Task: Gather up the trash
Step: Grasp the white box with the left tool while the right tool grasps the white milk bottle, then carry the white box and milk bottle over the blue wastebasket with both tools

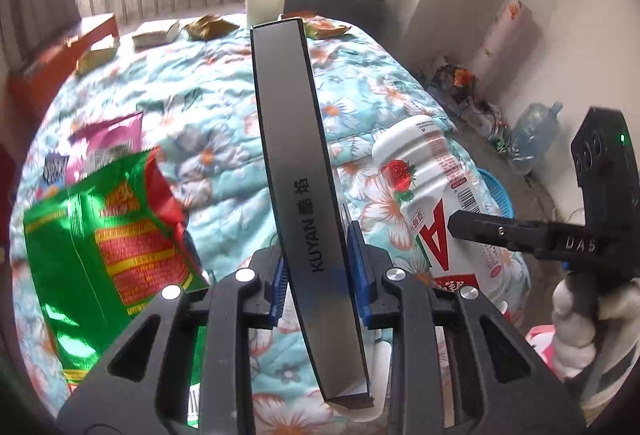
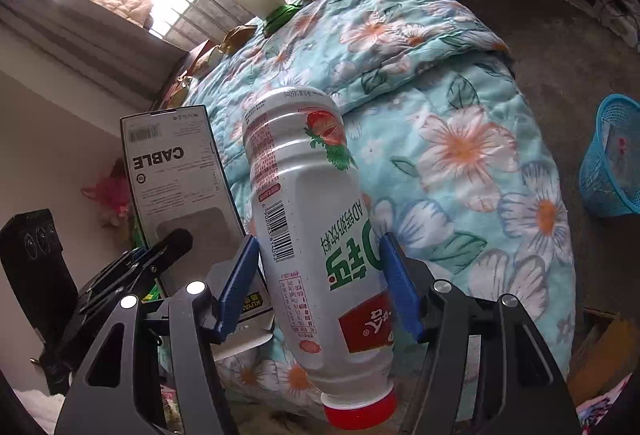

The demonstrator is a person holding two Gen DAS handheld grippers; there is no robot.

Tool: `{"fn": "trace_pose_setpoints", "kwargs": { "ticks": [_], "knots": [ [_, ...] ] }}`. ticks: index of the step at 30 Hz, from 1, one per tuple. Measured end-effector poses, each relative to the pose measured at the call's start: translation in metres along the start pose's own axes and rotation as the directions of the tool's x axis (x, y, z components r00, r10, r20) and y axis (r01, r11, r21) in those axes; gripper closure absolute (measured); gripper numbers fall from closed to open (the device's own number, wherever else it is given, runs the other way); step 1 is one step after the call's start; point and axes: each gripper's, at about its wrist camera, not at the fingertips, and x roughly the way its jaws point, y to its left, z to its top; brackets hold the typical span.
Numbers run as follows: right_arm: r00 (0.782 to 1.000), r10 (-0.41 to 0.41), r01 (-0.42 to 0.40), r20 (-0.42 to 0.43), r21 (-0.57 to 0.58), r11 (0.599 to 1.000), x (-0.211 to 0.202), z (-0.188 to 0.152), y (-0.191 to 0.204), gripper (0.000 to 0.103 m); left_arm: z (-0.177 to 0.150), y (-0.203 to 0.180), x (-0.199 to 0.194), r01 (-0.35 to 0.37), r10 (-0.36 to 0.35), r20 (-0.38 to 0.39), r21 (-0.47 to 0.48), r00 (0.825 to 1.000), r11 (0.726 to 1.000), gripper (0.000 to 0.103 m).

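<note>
My left gripper (image 1: 320,269) is shut on a flat grey cable box (image 1: 292,115); its blue pads clamp the narrow sides near the lower end, and the box stands up over the floral quilt (image 1: 200,95). My right gripper (image 2: 320,275) is shut on a white strawberry drink bottle (image 2: 296,163), which is held off the bed with its red cap toward the camera. The two held things are side by side: the bottle (image 1: 424,187) shows right of the box in the left wrist view. In the right wrist view the box (image 2: 172,171) shows left of the bottle.
A green snack bag (image 1: 108,247) and a pink wrapper (image 1: 108,143) lie on the quilt at the left. A paper cup (image 1: 266,1) and crumpled wrappers (image 1: 208,27) sit at the far end. A blue basket (image 2: 612,159) stands on the floor right of the bed.
</note>
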Motion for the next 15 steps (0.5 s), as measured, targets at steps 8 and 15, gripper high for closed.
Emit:
{"fn": "trace_pose_setpoints", "kwargs": {
  "ticks": [8, 15],
  "knots": [
    [0.999, 0.01, -0.009, -0.038, 0.008, 1.0, 0.024, 0.012, 0.003, 0.042, 0.006, -0.003, 0.008, 0.005, -0.005, -0.008, 0.01, 1.0, 1.0, 0.078],
    [0.999, 0.044, -0.044, 0.018, 0.039, 0.998, 0.009, 0.01, 0.001, 0.043, 0.006, -0.006, 0.005, 0.01, -0.01, 0.0, 0.007, 1.0, 1.0, 0.079]
  ]
}}
